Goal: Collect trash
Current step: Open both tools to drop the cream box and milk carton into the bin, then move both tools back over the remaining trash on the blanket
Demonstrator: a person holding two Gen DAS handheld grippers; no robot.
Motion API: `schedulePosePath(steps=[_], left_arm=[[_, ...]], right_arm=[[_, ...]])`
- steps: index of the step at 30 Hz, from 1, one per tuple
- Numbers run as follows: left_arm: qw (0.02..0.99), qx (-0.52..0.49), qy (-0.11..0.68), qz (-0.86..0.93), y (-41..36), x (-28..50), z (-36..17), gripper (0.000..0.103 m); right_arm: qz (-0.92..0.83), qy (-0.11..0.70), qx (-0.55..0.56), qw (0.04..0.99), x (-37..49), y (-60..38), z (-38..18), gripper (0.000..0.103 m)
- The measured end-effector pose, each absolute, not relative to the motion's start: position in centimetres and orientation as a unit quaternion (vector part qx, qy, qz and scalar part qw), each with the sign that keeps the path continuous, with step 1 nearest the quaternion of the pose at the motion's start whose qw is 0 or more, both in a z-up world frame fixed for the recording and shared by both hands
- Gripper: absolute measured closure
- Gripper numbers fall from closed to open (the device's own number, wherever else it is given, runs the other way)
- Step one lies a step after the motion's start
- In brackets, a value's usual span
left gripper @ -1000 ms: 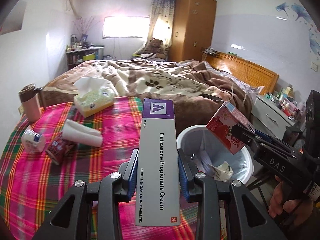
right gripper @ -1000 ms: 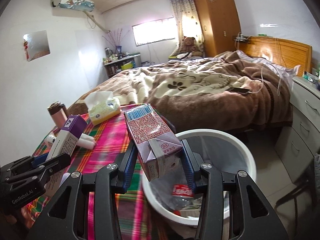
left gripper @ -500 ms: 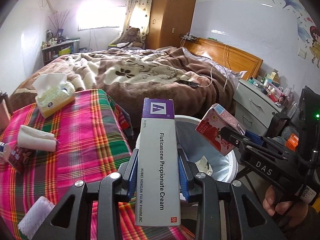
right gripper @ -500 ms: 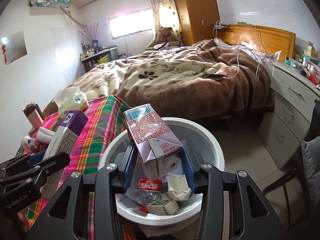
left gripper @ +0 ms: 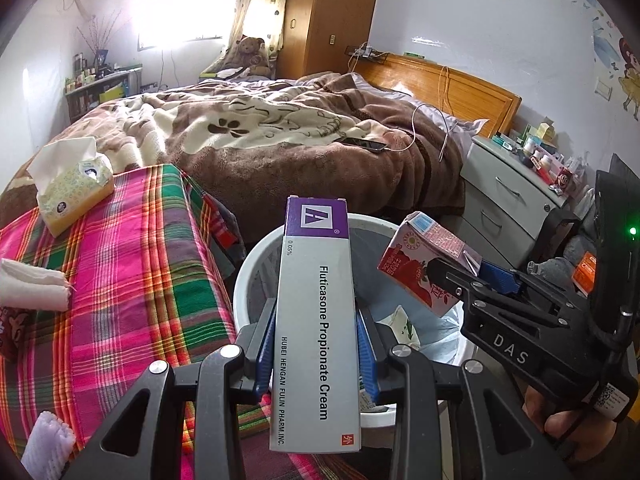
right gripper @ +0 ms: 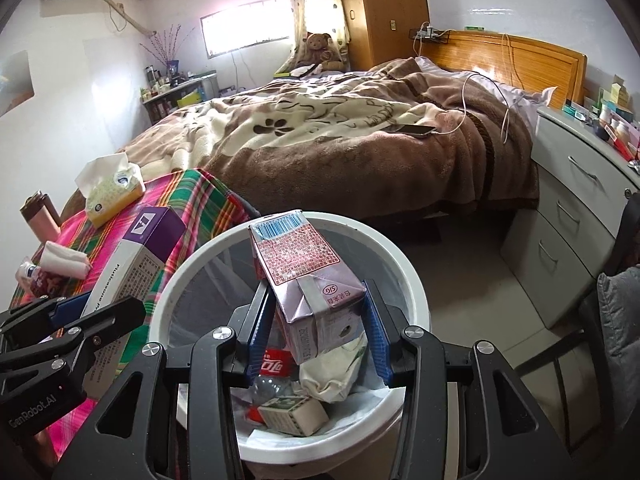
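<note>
Left gripper point(left gripper: 316, 344) clamps the cream box point(left gripper: 316, 320), box upright, top end over the white bin point(left gripper: 256, 256) rim at 9 o'clock. Right gripper point(right gripper: 316, 336) clamps the drink carton point(right gripper: 308, 284), held over the bin point(right gripper: 404, 280) opening at center. Inside at 6 o'clock: cola bottle point(right gripper: 272, 372), small carton point(right gripper: 296, 414). Tissue box point(left gripper: 72, 188) on the plaid table point(left gripper: 132, 272) at 10 o'clock.

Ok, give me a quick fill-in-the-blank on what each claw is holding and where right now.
1. The left claw grips a long ____ box.
2. The right claw grips a drink ____.
3. Both are held over the white ____.
4. The tissue box sits on the plaid ____.

Missing words: cream; carton; bin; cloth
</note>
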State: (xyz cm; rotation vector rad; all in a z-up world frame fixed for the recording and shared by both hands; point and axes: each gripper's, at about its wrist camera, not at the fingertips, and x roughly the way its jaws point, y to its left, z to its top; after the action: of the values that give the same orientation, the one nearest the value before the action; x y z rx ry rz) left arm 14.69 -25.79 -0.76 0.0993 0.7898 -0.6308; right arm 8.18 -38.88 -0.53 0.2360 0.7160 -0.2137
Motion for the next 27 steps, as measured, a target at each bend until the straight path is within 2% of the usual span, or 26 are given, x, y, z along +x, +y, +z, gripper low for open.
schedulePosePath(steps=[6,7,10,13,27], left_arm=[[0.87,0.041,0.382,-0.31,-26.2,15.1,-0.9,0.067],[0.87,0.042,0.382,-0.31,-26.2,15.1,-0.8,0.065],[0.872,0.039,0.379,-0.308,-26.0,15.0,-0.7,0.051],[0.872,0.033,0.377,-0.31,-25.7,14.8,-0.4,0.05],[0.89,0.02,0.355,-0.285,-22.1,13.8,1.2,0.05]], right_arm=[[-0.103,0.354,0.11,0.923,8.5,-38.9,-0.7,0.058],[-0.105,0.354,0.108,0.923,8.4,-38.9,-0.7,0.058],[-0.109,0.354,0.109,0.922,8.3,-39.0,-0.7,0.058],[-0.11,0.352,0.11,0.923,8.3,-38.9,-0.5,0.051],[-0.095,0.332,0.105,0.932,8.0,-37.1,0.6,0.046]])
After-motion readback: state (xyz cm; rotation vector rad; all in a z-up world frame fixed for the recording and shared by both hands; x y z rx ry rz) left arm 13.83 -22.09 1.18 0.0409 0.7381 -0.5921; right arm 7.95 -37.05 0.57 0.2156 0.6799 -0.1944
